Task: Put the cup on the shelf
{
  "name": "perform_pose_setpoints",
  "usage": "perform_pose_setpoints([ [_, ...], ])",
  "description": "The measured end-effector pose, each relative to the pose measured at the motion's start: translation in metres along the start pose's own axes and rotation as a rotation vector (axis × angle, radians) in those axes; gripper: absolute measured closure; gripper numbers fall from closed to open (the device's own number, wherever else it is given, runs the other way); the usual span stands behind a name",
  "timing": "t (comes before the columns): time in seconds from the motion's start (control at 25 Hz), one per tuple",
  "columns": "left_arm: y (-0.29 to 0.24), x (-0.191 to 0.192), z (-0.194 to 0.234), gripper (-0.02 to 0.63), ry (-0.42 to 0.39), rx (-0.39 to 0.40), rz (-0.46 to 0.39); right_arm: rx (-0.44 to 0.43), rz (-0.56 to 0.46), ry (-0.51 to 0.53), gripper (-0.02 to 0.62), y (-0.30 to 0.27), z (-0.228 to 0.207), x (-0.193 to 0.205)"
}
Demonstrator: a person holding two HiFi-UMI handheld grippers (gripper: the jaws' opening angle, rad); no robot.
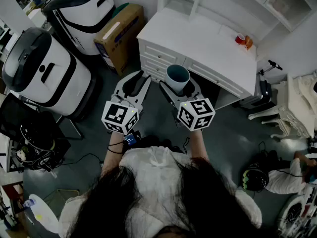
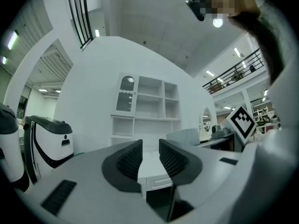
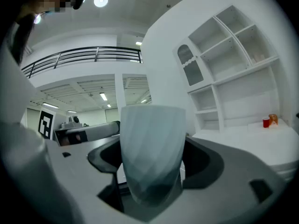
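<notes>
Right gripper view showed us the right gripper with its jaws spread wide and pressed against both sides of the cup, so the cup was gripped and carried off any surface. We saw the cup standing upright between the jaws, its long axis vertical, its mouth up and its narrower base down by the jaw roots. It was a pale blue-grey cup with faint slanting facets, and we could read no print on it.

From the head view we saw the left gripper just left of the right one, at about the same height. Its jaws stood a narrow slit apart with nothing between them. The cubes on both grippers carried only black-and-white square markers, no words.

Farther out, the cup hung at the near front edge of the white desk, above its drawers. The shelf rose at the desk's far side, well apart from the cup. A small red-orange item sat far right on the desk top. To the left lay a cardboard box, whose label was too small for us to read.
</notes>
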State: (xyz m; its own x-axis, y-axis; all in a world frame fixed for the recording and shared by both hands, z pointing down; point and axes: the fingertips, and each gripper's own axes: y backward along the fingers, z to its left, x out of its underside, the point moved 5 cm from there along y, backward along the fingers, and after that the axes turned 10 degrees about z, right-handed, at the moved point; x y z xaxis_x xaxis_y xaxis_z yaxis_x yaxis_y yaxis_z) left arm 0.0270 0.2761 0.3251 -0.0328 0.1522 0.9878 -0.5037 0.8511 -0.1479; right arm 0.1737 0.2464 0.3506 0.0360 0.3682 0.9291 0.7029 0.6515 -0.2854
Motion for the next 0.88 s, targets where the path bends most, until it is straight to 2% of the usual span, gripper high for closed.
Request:
perform_pose_setpoints([
  [0.36,0.009,0.004,0.014,0.486,0.006,0.006,0.001,-0.022,-0.046,-0.006,0.249,-0.009,0.016,-0.002],
  [0.88,0.032,0.026,0.027,0.486,0.035,0.036,0.025,0.016,-0.005,0.007,0.249,-0.015,0.043,0.020],
])
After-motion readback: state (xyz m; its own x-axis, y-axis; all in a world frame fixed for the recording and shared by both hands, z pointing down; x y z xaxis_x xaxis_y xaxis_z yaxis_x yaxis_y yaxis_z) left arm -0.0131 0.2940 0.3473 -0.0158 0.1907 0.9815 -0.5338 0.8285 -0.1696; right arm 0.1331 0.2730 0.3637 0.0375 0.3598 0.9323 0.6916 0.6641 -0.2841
